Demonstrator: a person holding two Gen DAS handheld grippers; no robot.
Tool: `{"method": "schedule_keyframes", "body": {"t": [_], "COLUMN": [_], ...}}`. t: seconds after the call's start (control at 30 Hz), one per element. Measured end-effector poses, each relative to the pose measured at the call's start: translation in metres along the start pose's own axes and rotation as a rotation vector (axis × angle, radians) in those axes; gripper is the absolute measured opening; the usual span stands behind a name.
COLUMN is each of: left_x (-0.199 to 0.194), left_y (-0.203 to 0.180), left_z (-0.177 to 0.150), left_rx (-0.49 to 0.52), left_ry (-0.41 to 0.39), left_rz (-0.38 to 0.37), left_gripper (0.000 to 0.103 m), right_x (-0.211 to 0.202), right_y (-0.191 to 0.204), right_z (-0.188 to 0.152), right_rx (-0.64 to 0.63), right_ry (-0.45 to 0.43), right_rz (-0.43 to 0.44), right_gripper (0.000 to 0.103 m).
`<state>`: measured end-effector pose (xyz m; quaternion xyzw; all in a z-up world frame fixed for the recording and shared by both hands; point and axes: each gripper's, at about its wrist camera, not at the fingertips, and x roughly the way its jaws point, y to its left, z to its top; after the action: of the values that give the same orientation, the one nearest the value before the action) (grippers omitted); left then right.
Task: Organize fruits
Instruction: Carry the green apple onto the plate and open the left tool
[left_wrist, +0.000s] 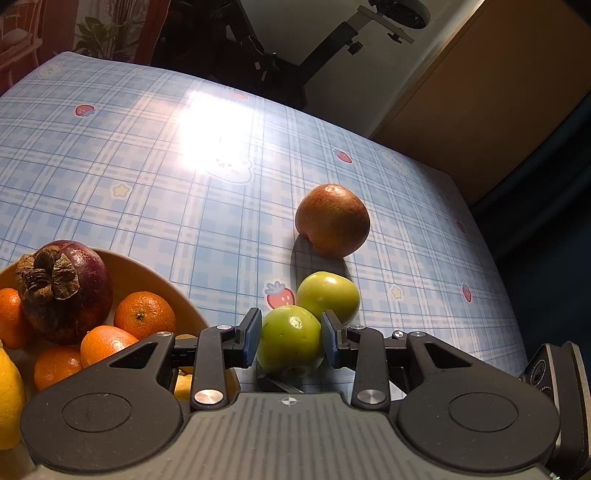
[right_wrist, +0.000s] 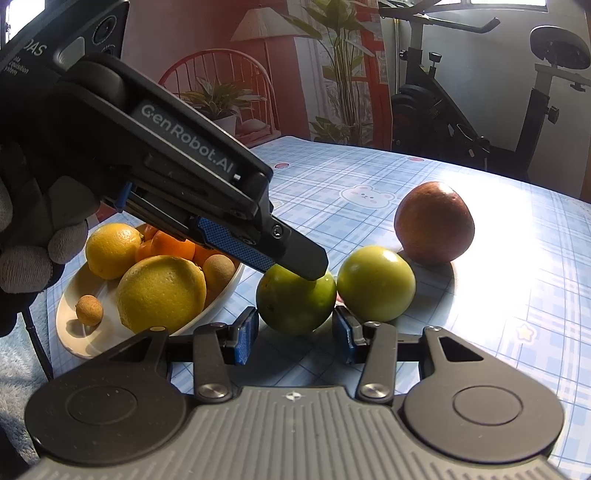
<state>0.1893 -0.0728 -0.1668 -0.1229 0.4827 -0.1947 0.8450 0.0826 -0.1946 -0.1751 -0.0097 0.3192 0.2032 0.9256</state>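
Note:
My left gripper (left_wrist: 290, 338) is shut on a green fruit (left_wrist: 290, 339), its blue pads pressed on both sides, low over the tablecloth. In the right wrist view the left gripper comes in from the upper left onto the same green fruit (right_wrist: 295, 301). A second green fruit (left_wrist: 328, 301) (right_wrist: 376, 282) lies just beside it, and a reddish-brown fruit (left_wrist: 332, 219) (right_wrist: 434, 221) lies beyond. My right gripper (right_wrist: 293, 336) is open and empty, its jaws just in front of the held fruit.
An orange-rimmed bowl (left_wrist: 155, 275) (right_wrist: 74, 332) on the left holds a mangosteen (left_wrist: 64, 291), tangerines (left_wrist: 144, 314), lemons (right_wrist: 160, 293) and small brown fruits (right_wrist: 88, 310). The blue plaid tablecloth (left_wrist: 147, 166) spreads beyond. The table edge runs along the right. An exercise bike (right_wrist: 480, 103) stands behind.

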Motion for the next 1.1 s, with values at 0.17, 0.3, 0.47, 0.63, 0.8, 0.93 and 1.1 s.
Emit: {"method": "schedule_keyframes", "body": {"t": [0.17,0.3,0.47,0.63,0.8,0.93,1.1], "left_x": [-0.007,-0.010,-0.012,-0.022,-0.045,-0.072,-0.100], "left_y": [-0.002,-0.004,-0.002,-0.005,-0.006,-0.001,0.016], "left_z": [-0.001,-0.002,-0.001,0.001,0.004,0.005,0.003], "left_rx": [0.005,0.019,0.007,0.030,0.052,0.078,0.064], "left_ry": [-0.014,-0.020,-0.010,-0.001,-0.031,-0.056,-0.057], "left_rz": [0.001,0.001,0.003,-0.004,-0.010,-0.015,-0.010], "left_gripper": [0.037,0.037,0.037,0.036,0.036,0.036,0.037], "right_x": [-0.005,-0.007,-0.008,-0.011,-0.022,-0.026,-0.021], "right_y": [0.000,0.003,0.008,0.011,0.023,0.040,0.069], "right_z": [-0.004,-0.003,-0.004,-0.001,0.016,0.031,0.044], "right_rx": [-0.010,-0.020,-0.047,-0.004,-0.034,-0.056,-0.119], "right_ry": [-0.020,-0.032,-0.031,-0.026,-0.050,-0.061,-0.057], "right_rz": [0.010,0.007,-0.004,0.004,0.004,0.019,0.058], "right_gripper": [0.047,0.047,0.047,0.047,0.047,0.047,0.047]}}
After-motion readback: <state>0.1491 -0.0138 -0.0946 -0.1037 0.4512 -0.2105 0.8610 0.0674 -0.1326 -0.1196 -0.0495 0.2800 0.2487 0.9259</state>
